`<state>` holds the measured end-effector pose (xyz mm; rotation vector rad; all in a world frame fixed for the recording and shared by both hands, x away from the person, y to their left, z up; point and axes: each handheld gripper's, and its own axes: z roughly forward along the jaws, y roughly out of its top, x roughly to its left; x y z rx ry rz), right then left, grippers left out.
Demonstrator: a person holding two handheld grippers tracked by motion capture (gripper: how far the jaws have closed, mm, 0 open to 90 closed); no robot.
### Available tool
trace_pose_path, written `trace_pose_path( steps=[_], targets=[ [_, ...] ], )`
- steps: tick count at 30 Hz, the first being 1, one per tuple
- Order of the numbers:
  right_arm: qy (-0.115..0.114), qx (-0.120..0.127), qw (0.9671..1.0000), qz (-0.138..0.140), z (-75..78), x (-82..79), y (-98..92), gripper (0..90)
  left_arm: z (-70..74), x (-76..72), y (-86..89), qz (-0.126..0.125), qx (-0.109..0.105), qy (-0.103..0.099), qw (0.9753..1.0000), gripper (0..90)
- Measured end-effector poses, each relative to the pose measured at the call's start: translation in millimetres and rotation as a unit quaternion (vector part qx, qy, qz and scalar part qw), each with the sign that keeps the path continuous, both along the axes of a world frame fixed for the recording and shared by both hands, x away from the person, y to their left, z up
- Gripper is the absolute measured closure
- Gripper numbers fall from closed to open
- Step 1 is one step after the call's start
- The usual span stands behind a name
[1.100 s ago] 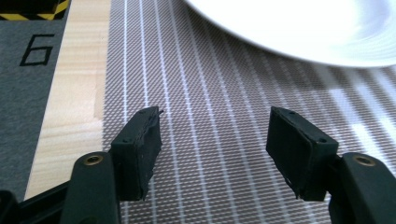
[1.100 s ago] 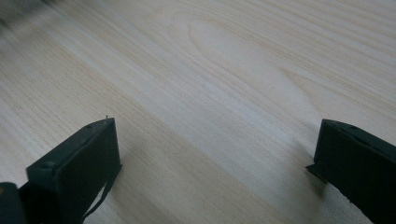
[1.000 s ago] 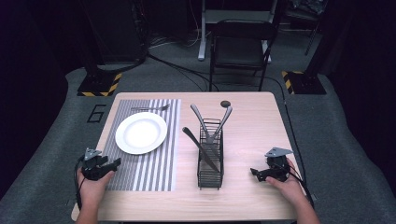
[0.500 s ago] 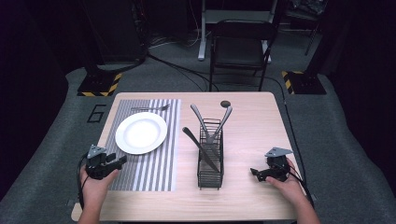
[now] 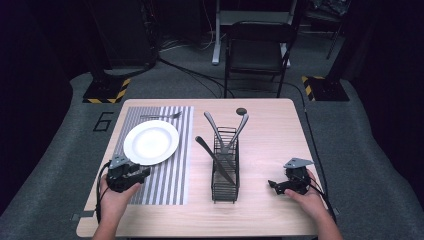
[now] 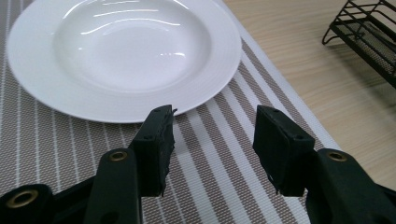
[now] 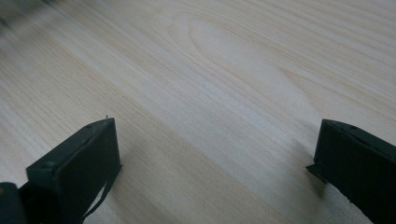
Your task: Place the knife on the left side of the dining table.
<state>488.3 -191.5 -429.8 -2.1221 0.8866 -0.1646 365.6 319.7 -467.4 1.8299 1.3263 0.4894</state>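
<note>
Two grippers spread, empty. Left gripper [image 6: 212, 140] over striped mat [image 6: 210, 186], white plate [image 6: 121, 51] at its 11 o'clock: approach step. Next: likely close on plate rim. Right gripper [image 7: 215, 163] idle over table [image 7: 210, 70].

Plate left, rack centre.
The plate [image 5: 151, 142] lies on a mat [image 5: 172, 175], fork [image 5: 161, 116] behind it; the rack [image 5: 225, 165] stands right of the mat on the worktop [image 5: 270, 135].

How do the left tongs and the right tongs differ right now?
The left tongs hover over the striped placemat, jaws aimed at the white plate; the right tongs sit over bare wooden table. The right tongs' jaws gape wider than the left's. Both are open and hold nothing.
</note>
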Motion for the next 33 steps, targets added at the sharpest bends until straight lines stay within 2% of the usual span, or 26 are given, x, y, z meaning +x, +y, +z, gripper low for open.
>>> trace_pose_path(
  steps=[5,12,14,18,21,33],
  targets=[
    [0.000,0.000,1.0000,0.000,0.0,0.0,0.0,0.0,3.0,4.3,-17.8,-0.023,-0.006,0.001,0.9997,47.6],
    [0.000,0.000,1.0000,0.000,0.0,0.0,0.0,0.0,11.6,10.7,-39.9,-0.040,-0.013,-0.002,0.9991,46.9],
    [0.000,0.000,1.0000,0.000,0.0,0.0,0.0,0.0,16.5,13.3,-47.8,-0.052,-0.009,-0.001,0.9986,47.2],
    [0.000,0.000,1.0000,0.000,0.0,0.0,0.0,0.0,21.8,15.5,-55.6,-0.057,-0.005,0.002,0.9984,47.3],
    [0.000,0.000,1.0000,0.000,0.0,0.0,0.0,0.0,29.6,18.0,-61.1,-0.064,-0.003,0.008,0.9979,48.9],
    [0.000,0.000,1.0000,0.000,0.0,0.0,0.0,0.0,65.7,25.6,-74.6,-0.087,-0.008,-0.007,0.9962,51.4]
  ],
)
